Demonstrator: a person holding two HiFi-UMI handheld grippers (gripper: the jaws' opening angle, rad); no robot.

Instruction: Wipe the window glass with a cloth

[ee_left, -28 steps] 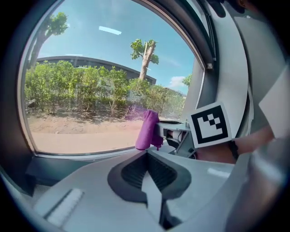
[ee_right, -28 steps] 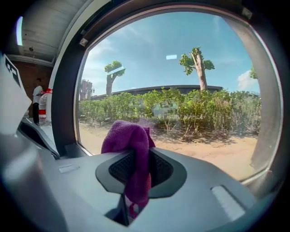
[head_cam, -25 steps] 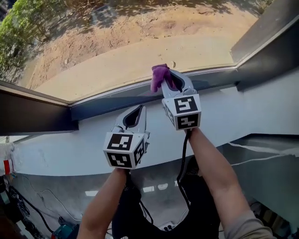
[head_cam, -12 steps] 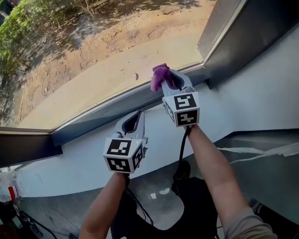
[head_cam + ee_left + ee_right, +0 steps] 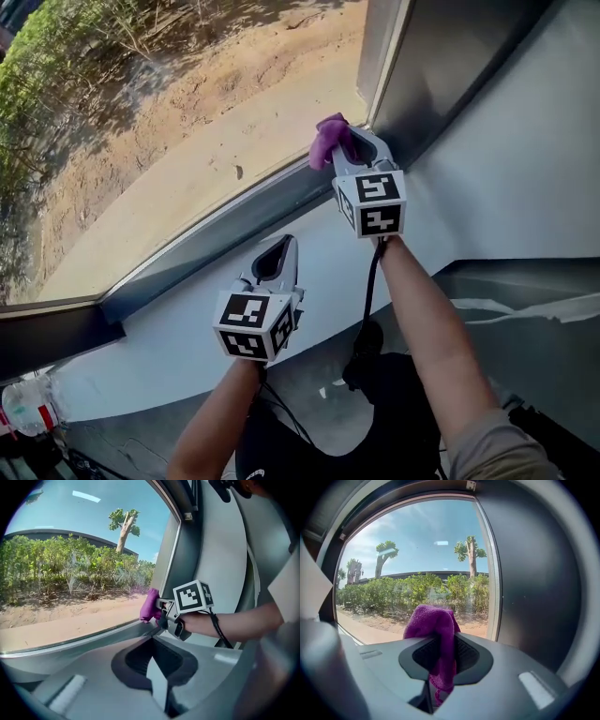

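Observation:
My right gripper [image 5: 347, 141] is shut on a purple cloth [image 5: 326, 139], held up at the lower right corner of the window glass [image 5: 187, 122]. The bunched cloth [image 5: 432, 623] sticks out past the jaws of that gripper [image 5: 440, 646] towards the glass [image 5: 412, 559]. Whether it touches the pane I cannot tell. My left gripper [image 5: 284, 246] is lower and to the left, over the white sill [image 5: 150, 347]. Its jaws are shut with nothing in them. The left gripper view shows its shut tips [image 5: 152, 640], and beyond them the right gripper [image 5: 165, 613] and the cloth [image 5: 150, 605].
A dark vertical frame post [image 5: 431, 66] rises just right of the cloth, and the dark bottom frame [image 5: 216, 239] runs down to the left. A white wall [image 5: 525, 150] is on the right. A plastic bottle [image 5: 28, 403] and cables lie at the lower left.
My right gripper has carried the cloth rightwards along the bottom of the pane into the right corner. The left gripper has followed, staying shut and a little lower.

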